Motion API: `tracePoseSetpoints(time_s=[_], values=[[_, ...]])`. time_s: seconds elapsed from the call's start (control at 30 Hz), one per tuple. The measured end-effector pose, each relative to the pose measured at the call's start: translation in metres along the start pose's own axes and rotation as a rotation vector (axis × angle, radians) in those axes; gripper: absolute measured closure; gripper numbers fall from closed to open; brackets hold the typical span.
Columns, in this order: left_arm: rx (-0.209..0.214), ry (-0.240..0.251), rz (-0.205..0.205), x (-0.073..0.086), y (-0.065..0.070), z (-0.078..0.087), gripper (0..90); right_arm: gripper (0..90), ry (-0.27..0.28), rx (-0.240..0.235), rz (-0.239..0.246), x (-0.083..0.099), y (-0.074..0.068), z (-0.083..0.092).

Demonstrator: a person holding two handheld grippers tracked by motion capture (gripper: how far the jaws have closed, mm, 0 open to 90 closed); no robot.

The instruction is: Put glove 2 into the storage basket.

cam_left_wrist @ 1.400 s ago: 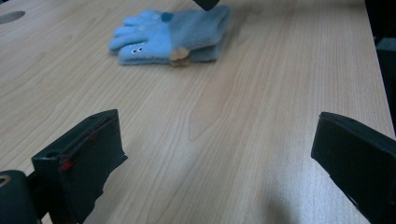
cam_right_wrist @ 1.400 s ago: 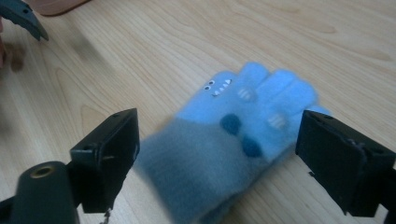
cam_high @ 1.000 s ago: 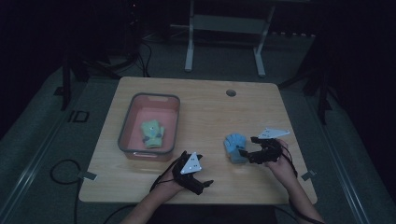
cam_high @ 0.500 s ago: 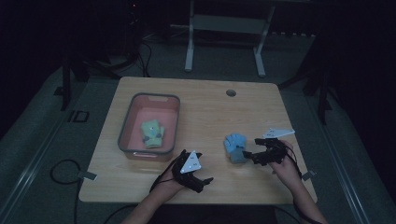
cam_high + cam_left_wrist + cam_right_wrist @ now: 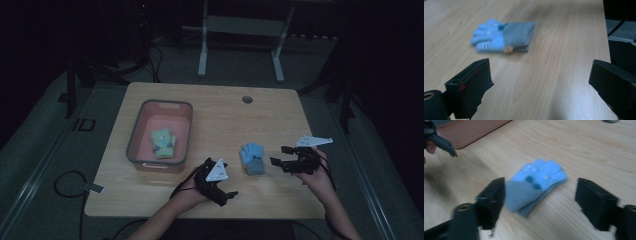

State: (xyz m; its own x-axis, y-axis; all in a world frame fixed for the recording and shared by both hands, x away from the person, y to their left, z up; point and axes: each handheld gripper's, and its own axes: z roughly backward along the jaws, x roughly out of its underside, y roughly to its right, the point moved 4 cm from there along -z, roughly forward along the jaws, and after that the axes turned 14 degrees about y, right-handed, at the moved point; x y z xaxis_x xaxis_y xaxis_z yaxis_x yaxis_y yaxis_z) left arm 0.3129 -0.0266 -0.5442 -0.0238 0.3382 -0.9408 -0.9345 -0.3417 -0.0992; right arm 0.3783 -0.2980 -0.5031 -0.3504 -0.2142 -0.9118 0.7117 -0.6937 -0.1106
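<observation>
A pink bin (image 5: 150, 162) holding a green glove (image 5: 163, 143) is sitting left of the blue glove (image 5: 251, 158) on the bench (image 5: 220, 115). The blue glove is lying flat, grey cuff nearest the person, fingertips pointing away. The right gripper (image 5: 279, 155), fingers spread but just closing, is hovering beside it; the left gripper (image 5: 226, 195) is gaping empty.

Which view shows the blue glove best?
Right gripper view: the blue glove lies large and close, fingers, dots and grey cuff visible. The left gripper view shows it farther off and blurred; the high view shows it small on the table.
</observation>
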Motion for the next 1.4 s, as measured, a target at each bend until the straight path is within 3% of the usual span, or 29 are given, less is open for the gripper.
tracePoseSetpoints(time_s=[0.07,0.1,0.4,0.6,1.03,1.07,1.2,1.4], values=[[0.017,-0.007,-0.015,-0.003,0.001,-0.007,5.4,31.7,0.009,0.002,-0.004,0.000,0.002,0.001],[0.030,-0.012,-0.039,-0.005,0.002,-0.014,7.1,38.2,0.010,0.004,-0.006,0.000,0.005,0.002],[0.056,-0.019,-0.091,-0.014,0.002,-0.037,14.5,41.0,-0.007,-0.019,0.020,-0.002,0.006,-0.012],[0.061,-0.031,-0.100,-0.019,-0.007,-0.048,15.0,42.1,-0.036,-0.043,0.025,-0.004,0.010,-0.025],[0.070,-0.051,-0.102,-0.018,-0.015,-0.074,19.0,42.0,-0.056,-0.029,0.032,-0.004,0.021,-0.053],[0.081,-0.052,-0.096,-0.016,-0.016,-0.079,24.5,42.6,-0.063,-0.024,0.031,-0.002,0.022,-0.058],[0.081,-0.067,-0.109,-0.015,-0.017,-0.087,30.2,42.8,-0.080,-0.022,0.025,0.004,0.024,-0.066],[0.093,-0.120,-0.132,-0.008,-0.022,-0.103,38.0,42.9,-0.079,-0.025,0.025,0.008,0.025,-0.065]])
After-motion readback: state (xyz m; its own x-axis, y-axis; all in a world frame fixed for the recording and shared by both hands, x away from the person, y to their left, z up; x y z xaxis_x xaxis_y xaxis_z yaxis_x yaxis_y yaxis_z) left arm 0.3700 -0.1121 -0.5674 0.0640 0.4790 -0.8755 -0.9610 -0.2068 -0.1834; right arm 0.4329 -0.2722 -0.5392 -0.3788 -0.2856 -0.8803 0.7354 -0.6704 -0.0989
